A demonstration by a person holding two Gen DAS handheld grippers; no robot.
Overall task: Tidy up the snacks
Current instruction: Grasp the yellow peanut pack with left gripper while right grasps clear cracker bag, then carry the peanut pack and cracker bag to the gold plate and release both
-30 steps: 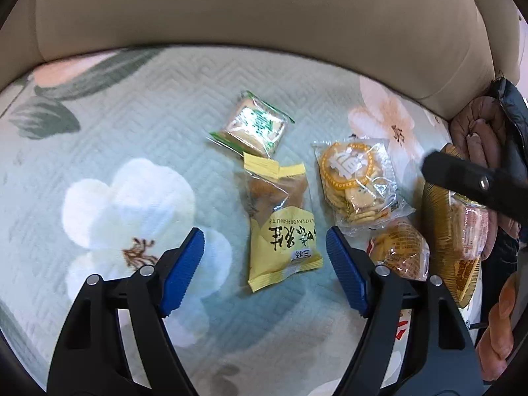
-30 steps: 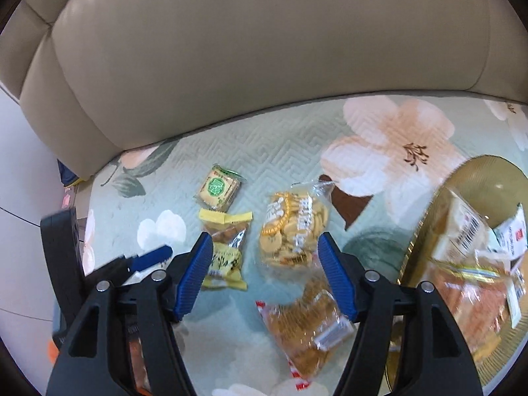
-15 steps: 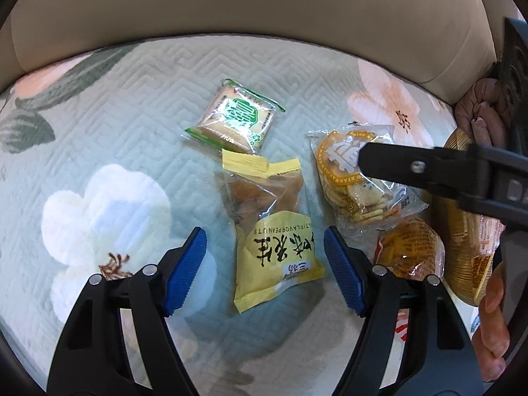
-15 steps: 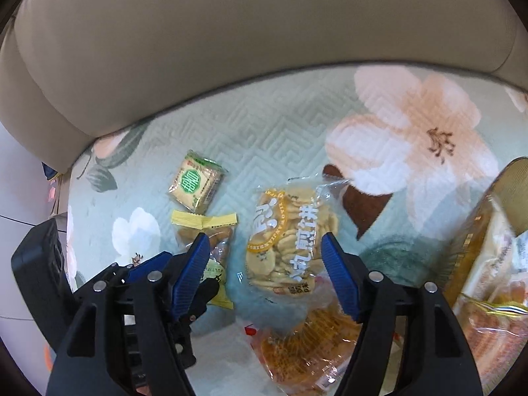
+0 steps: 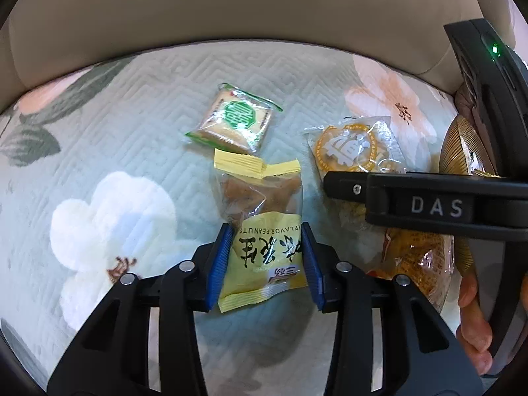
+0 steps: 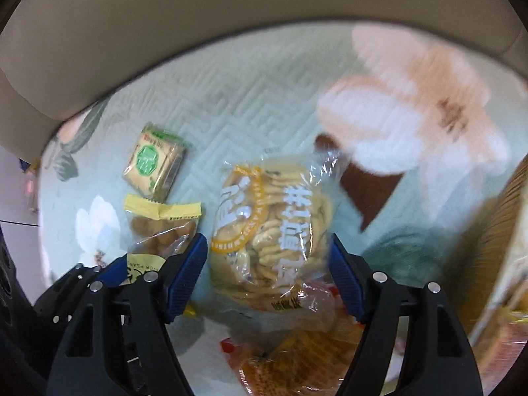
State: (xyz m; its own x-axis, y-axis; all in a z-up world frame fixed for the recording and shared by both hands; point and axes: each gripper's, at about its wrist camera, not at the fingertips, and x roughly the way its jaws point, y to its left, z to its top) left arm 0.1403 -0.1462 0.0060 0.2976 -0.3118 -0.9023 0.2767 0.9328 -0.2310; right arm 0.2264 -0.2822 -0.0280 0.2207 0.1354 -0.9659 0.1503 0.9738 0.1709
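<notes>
- My left gripper (image 5: pixel 268 264) is clamping the yellow peanut packet (image 5: pixel 264 234): both blue pads (image 5: pixel 219 264) are pressing against the long sides of its lower, printed half, and the packet is buckling a little between them.
- The packet's clear upper half and folded yellow top seal are sticking out beyond the fingertips, lying on the quilted floral cover (image 5: pixel 109 151).
- The green-label biscuit pack (image 5: pixel 236 118) is sitting just past that top seal, touching or nearly touching it, tilted at an angle.
- My right gripper (image 6: pixel 268 272) is standing wide apart around the clear bag of round crackers (image 6: pixel 274 231); the blue pads (image 6: pixel 186 274) are flanking its lower half, and I cannot tell whether either one is touching the film, since this view is blurring.
- In the left wrist view, the right gripper's black finger is crossing over the cracker bag from the right, with "DAS" showing on it.
- An orange snack bag (image 6: pixel 297 359) is lying nearer to me than the crackers, partly under that bag's edge.
- The gold tray (image 5: pixel 457 151) is sitting at the far right, mostly hidden behind the right gripper's body.
- The beige sofa back (image 5: pixel 231 10) is rising behind the cover.
- My bare fingers are showing at the lower right of the left wrist view, gripping the right handle.
</notes>
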